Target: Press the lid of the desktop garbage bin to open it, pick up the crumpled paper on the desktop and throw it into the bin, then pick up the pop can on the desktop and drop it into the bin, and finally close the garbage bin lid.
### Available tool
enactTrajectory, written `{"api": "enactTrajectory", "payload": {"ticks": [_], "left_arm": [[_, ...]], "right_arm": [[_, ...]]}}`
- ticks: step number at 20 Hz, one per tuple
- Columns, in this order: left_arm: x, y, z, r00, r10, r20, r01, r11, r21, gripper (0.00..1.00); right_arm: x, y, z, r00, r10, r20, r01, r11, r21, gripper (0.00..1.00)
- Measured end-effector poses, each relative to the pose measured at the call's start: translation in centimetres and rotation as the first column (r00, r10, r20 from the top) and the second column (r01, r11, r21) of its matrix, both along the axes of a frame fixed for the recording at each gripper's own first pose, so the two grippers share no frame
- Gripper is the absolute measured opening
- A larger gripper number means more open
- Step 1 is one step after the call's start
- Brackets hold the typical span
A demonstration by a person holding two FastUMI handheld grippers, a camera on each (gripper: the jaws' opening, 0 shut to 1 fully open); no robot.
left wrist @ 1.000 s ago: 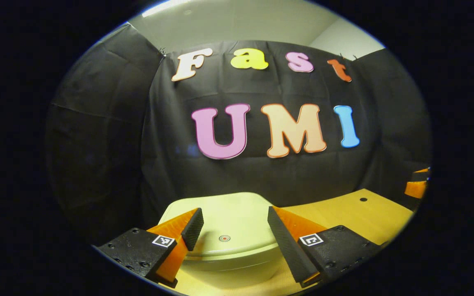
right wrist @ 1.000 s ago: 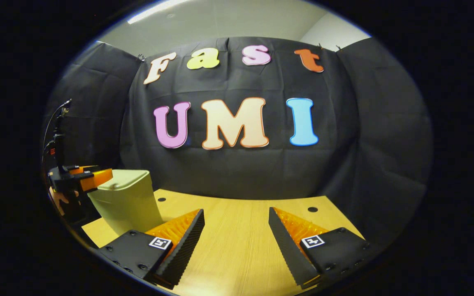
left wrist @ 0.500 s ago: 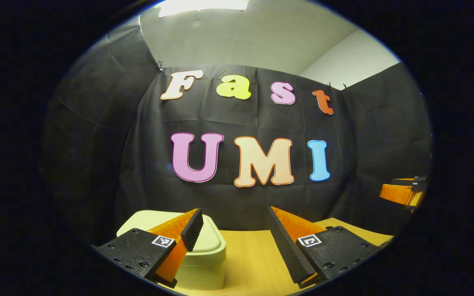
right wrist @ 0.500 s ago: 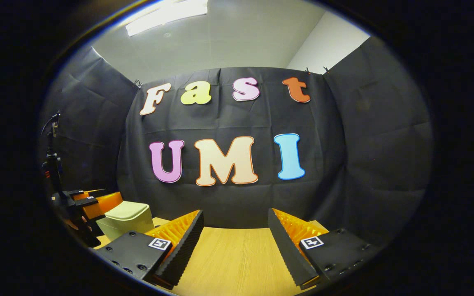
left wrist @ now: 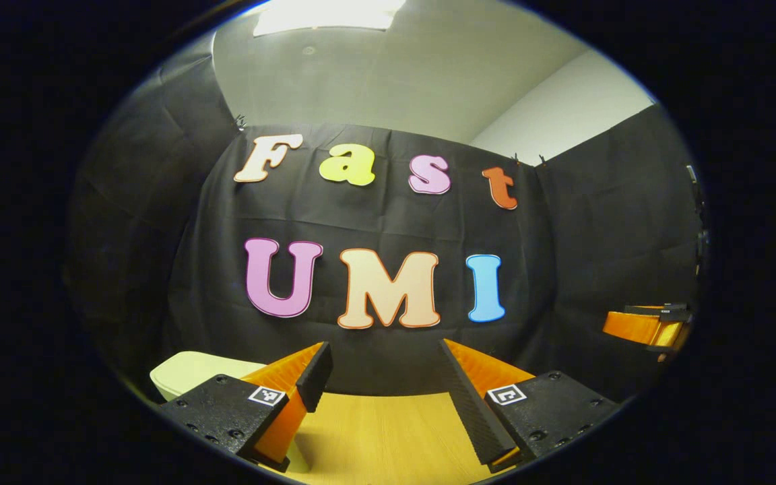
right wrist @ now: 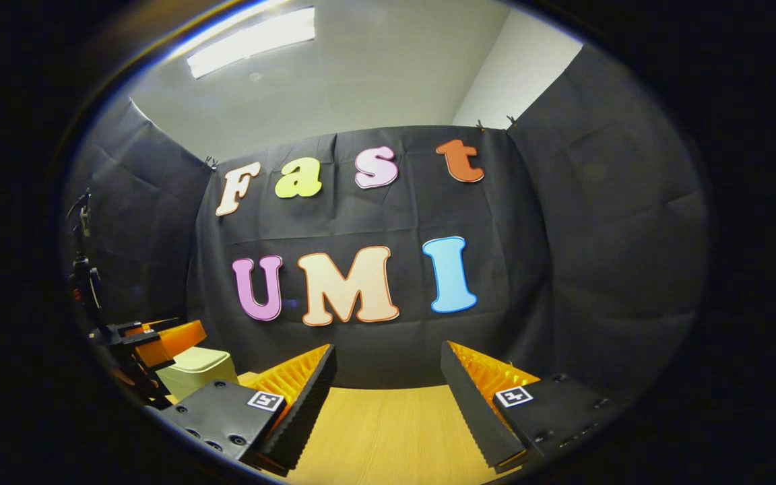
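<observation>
Black cloth wall (right wrist: 597, 269) (creased) around a wooden table (right wrist: 388, 431); ceiling light (right wrist: 253, 42) glows overhead.

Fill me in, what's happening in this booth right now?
A person holds a pair of tongs in each hand over a wooden table. Both the left tongs and the right tongs are open and hold nothing. The pale green bin sits at the left of the table with its lid down; in the right gripper view the left tongs hang just beside it. Paper and can cannot be made out, so whether they went in cannot be told.
</observation>
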State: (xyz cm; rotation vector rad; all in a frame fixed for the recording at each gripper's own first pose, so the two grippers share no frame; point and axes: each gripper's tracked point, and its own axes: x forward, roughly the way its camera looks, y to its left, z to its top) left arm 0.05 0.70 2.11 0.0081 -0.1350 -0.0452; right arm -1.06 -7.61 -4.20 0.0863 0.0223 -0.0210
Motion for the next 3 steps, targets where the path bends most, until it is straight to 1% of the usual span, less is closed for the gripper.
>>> {"api": "enactTrajectory", "payload": {"ticks": [1,2,3], "left_arm": [[0.1,-0.8,0.1,1.0,-0.007,-0.001,0.007,1.0,0.008,0.93],[0.1,-1.5,0.1,1.0,-0.013,-0.001,0.013,1.0,0.012,0.91],[0.2,-2.2,0.0,1.0,-0.021,-0.006,0.021,1.0,0.013,0.93]], "right_arm": [[-0.1,-0.6,0.2,1.0,-0.005,0.004,0.005,1.0,-0.002,0.98],[0.0,-1.2,0.2,1.0,-0.01,0.009,0.01,1.0,-0.006,0.95],[0.1,-1.6,0.3,1.0,-0.014,0.01,0.014,1.0,-0.012,0.97]]}}
